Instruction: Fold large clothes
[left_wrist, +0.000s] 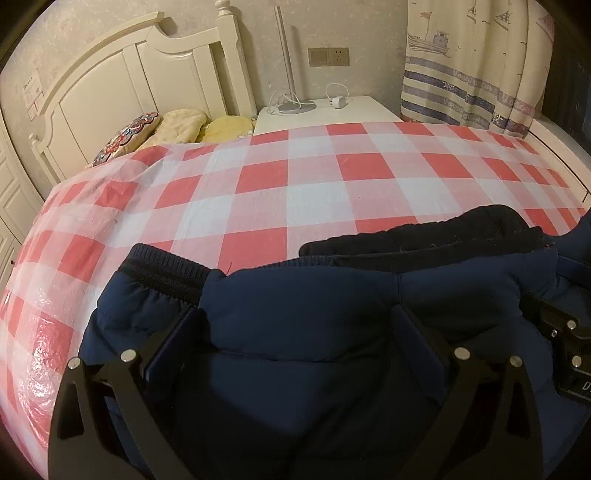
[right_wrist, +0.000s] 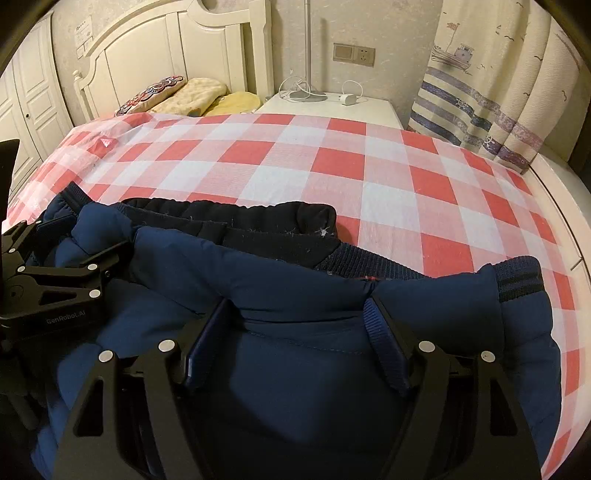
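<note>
A navy padded jacket (right_wrist: 295, 288) lies bunched on the bed's red-checked cover (right_wrist: 332, 162) (black lining showing). The left tongs (left_wrist: 299, 328) and right tongs (right_wrist: 299, 321) each stand wide, clamped on a thick fold.

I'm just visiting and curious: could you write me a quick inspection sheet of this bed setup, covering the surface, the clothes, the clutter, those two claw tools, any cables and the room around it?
Surface: red-and-white checked sheet covering the bed.
Job's things: navy padded jacket bunched at the near edge, dark lining showing at its top.
Clutter: three cushions by the headboard.
Grippers: left gripper and right gripper both straddle a puffy fold of the jacket, fingers wide apart; whether they pinch it is unclear.
Cables: white charger and cord on the nightstand, beside a lamp base.
Surroundings: boat-print curtain, wall socket.
</note>
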